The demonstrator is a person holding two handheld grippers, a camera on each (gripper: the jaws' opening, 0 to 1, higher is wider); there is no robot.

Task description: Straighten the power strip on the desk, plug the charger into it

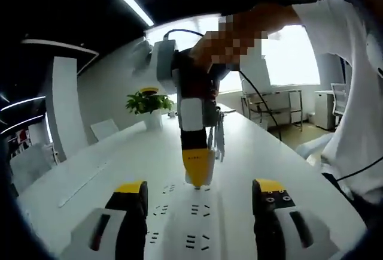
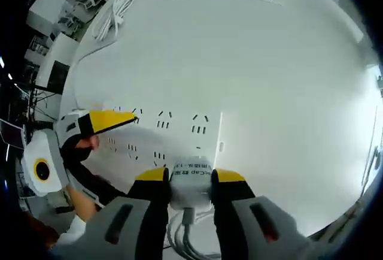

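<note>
The white worktop (image 2: 269, 62) spans both views, running to the top of the right gripper view. The white power strip (image 2: 173, 134) lies flat across the lower middle of that view; in the left gripper view it sits at bottom centre. The left gripper (image 1: 200, 203) straddles the strip, fingers wide apart, holding nothing. The right gripper (image 2: 190, 182) has its fingers clamped on the white charger (image 2: 191, 179), low centre, over the strip. A coiled white cable (image 2: 116, 11) lies upper left.

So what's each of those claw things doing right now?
Left gripper: open, straddling the power strip.
Right gripper: shut on the charger.
</note>
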